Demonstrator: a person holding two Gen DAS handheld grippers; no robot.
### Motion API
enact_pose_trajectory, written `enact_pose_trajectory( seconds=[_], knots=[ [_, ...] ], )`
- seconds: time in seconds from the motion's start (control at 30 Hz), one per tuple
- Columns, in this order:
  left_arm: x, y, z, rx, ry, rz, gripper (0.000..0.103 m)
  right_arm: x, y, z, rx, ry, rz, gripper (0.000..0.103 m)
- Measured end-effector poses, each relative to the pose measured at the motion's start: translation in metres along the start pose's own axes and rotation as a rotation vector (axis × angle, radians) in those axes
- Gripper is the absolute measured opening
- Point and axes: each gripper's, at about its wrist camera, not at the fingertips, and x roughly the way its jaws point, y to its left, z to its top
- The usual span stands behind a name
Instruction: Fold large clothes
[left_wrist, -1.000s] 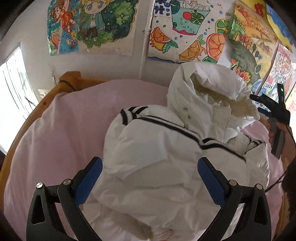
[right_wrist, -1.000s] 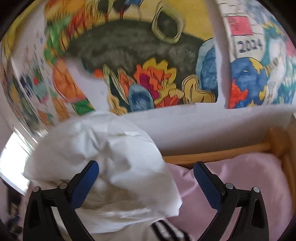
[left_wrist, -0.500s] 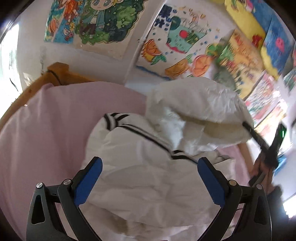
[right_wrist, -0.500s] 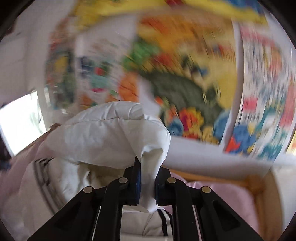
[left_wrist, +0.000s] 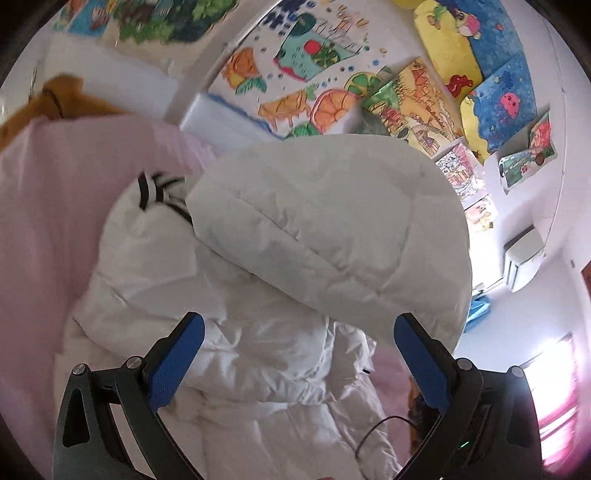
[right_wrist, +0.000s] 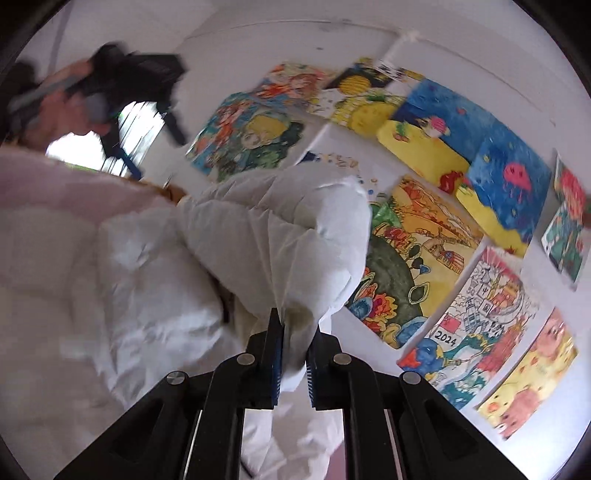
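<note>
Jacket (left_wrist: 280, 369): white quilted cloth, matt, puffy and creased. Bedsheet (left_wrist: 55, 206): pink cloth, soft matt. Bed frame (left_wrist: 62, 99): orange-brown wood, smooth. Left gripper (left_wrist: 299, 362): matt black plastic arms, blue ribbed pads, shiny metal pins. Drawings (right_wrist: 436, 229): matt paper, painted.

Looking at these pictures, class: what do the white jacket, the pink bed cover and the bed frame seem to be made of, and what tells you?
White jacket: seemingly thin matte synthetic shell over padding; it puffs into quilted, finely crinkled panels.
Pink bed cover: probably soft woven cotton-like cloth; dull, no sheen, though blurred.
Bed frame: apparently varnished wood; warm orange-brown with a rounded corner post.
</note>
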Motion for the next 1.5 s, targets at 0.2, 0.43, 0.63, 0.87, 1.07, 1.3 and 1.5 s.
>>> enact_pose_trajectory(
  seconds=[0.2,0.43,0.63,0.87,1.07,1.3,1.5],
  knots=[
    [0.018,0.030,0.005,-0.164,-0.013,-0.025,0.101,-0.012,0.023,-0.027,-0.098,0.041,-0.001,0.010],
    [0.038,0.058,0.027,-0.342,-0.058,-0.071,0.099,-0.013,0.031,-0.036,-0.108,0.064,0.017,0.010],
    [0.054,0.049,0.042,-0.329,-0.013,0.047,0.019,-0.012,0.039,-0.043,-0.141,0.081,0.031,0.010],
    [0.013,0.054,0.018,-0.223,-0.103,0.047,0.010,-0.012,0.045,-0.056,-0.159,0.113,0.060,0.010],
    [0.027,0.061,-0.016,-0.078,-0.090,0.204,0.010,-0.018,0.037,-0.067,-0.053,0.169,0.144,0.016],
    [0.026,0.042,-0.033,0.033,-0.142,0.250,0.010,-0.045,-0.042,-0.028,0.377,0.187,0.153,0.033],
    [0.030,0.031,-0.039,0.063,-0.147,0.290,0.010,-0.010,-0.067,0.034,0.681,0.094,0.087,0.061]
  ],
)
